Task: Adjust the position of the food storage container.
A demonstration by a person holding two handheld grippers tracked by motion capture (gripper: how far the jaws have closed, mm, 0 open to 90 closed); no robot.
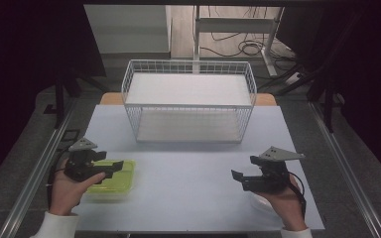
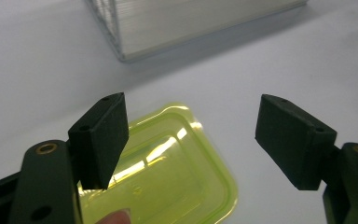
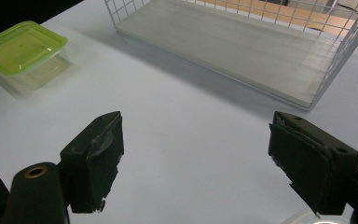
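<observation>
A yellow-green lidded plastic container [image 1: 114, 183] lies on the pale table near its front left. My left gripper [image 1: 115, 166] hovers open just above it, and its own view looks down on the lid [image 2: 168, 168] between and below the two pads, the left pad [image 2: 100, 140] over the lid's edge. My right gripper [image 1: 239, 177] is held open above bare tabletop at the front right. Its view has the container [image 3: 23, 46] far off at the upper left. A white wire basket [image 1: 188, 105] with a pale board floor stands at the table's back middle.
The basket's near corner [image 2: 121, 51] lies beyond the left gripper, and its long side wall [image 3: 349, 42] beyond the right one. A white rounded object [image 1: 260, 202] sits under the right hand, mostly hidden. Metal rails [image 1: 34, 173] flank the table.
</observation>
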